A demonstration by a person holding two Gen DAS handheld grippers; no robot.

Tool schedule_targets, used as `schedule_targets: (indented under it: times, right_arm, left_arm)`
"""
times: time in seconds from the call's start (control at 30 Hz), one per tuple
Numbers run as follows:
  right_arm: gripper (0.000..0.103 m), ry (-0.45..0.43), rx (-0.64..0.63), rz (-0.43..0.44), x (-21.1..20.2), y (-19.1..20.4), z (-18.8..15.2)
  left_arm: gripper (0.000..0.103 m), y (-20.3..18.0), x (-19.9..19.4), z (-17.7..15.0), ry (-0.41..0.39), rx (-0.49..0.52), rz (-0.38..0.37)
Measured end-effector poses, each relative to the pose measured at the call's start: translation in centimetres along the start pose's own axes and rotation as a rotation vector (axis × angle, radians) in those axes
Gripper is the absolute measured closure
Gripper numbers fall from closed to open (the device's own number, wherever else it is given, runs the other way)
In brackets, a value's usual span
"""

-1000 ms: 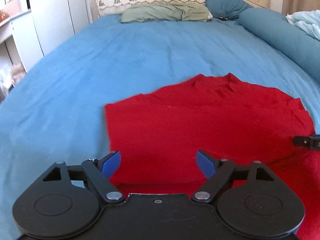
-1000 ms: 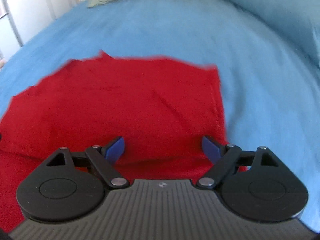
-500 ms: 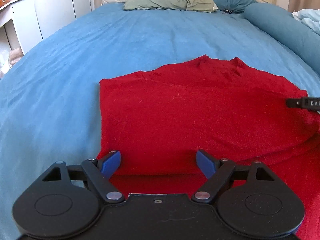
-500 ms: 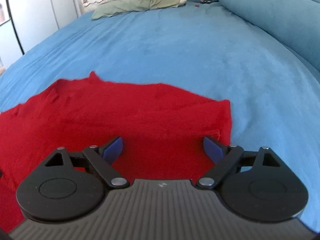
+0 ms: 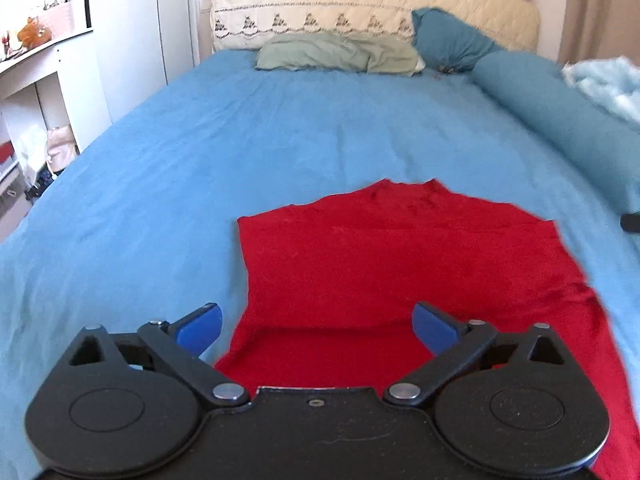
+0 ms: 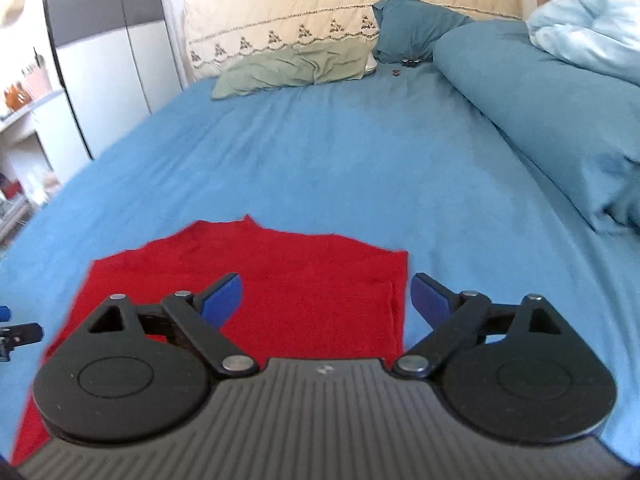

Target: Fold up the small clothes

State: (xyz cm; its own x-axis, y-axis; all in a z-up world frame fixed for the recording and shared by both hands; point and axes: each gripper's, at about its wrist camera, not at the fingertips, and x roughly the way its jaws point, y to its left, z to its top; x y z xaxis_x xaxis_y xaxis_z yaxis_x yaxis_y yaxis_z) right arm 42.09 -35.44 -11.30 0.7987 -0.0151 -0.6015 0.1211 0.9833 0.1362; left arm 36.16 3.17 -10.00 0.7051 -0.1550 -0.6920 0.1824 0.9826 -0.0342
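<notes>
A red garment [image 5: 396, 256] lies folded flat on the blue bed sheet [image 5: 200, 168], its top layer ending in a fold line near me. My left gripper [image 5: 318, 326] hangs above the garment's near left part; its jaws are opening wide and nothing is between them. In the right wrist view the same red garment [image 6: 308, 280] lies below my right gripper [image 6: 326, 298], which is open and empty above the garment's right edge. A tip of the right gripper [image 5: 631, 222] shows at the right border of the left wrist view.
At the head of the bed lie a green pillow [image 5: 336, 54], a teal pillow [image 5: 448, 44] and a cream quilted headboard cover [image 5: 360, 4]. A rolled teal duvet [image 6: 540, 92] runs along the right side. White shelves and a wardrobe [image 5: 120, 40] stand on the left.
Both grippers have risen and drawn back from the red garment, so it looks smaller and more of the bed shows. The left jaws stand wider apart than before.
</notes>
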Motion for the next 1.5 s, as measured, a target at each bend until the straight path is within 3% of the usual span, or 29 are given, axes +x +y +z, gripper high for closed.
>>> schedule_targets:
  times: [0.2,0.37,0.73,1.0,1.17,1.33,1.5]
  right_arm:
    - [0.000,0.014,0.007,0.018,-7.9,-3.2,-4.1]
    - [0.000,0.048,-0.054,-0.013,-12.7,-4.7,-9.5]
    - [0.000,0.139,-0.001,-0.003,-22.5,-4.6,-19.5]
    - [0.006,0.190,0.021,-0.024,-23.7,-3.6,-24.5]
    - [0.018,0.205,0.057,-0.049,-22.9,-2.9,-26.6]
    - [0.026,0.194,0.095,-0.107,-21.9,-2.5,-28.2]
    - [0.035,0.192,0.107,-0.098,-21.2,-1.8,-29.0]
  left_arm:
    - [0.000,1.9,-4.8,-4.5,0.001,0.068,0.051]
    - [0.000,3.3,-8.6,-8.3,0.014,0.063,0.025]
    - [0.008,4.8,-14.1,-17.1,0.133,-0.087,-0.064]
    - [0.023,5.2,-13.7,-21.3,0.166,-0.162,-0.078]
    - [0.044,5.2,-13.4,-22.7,0.161,-0.156,-0.056]
    - [0.048,4.5,-12.8,-23.5,0.132,-0.121,-0.020]
    - [0.050,4.1,-12.8,-23.9,0.117,-0.112,-0.007]
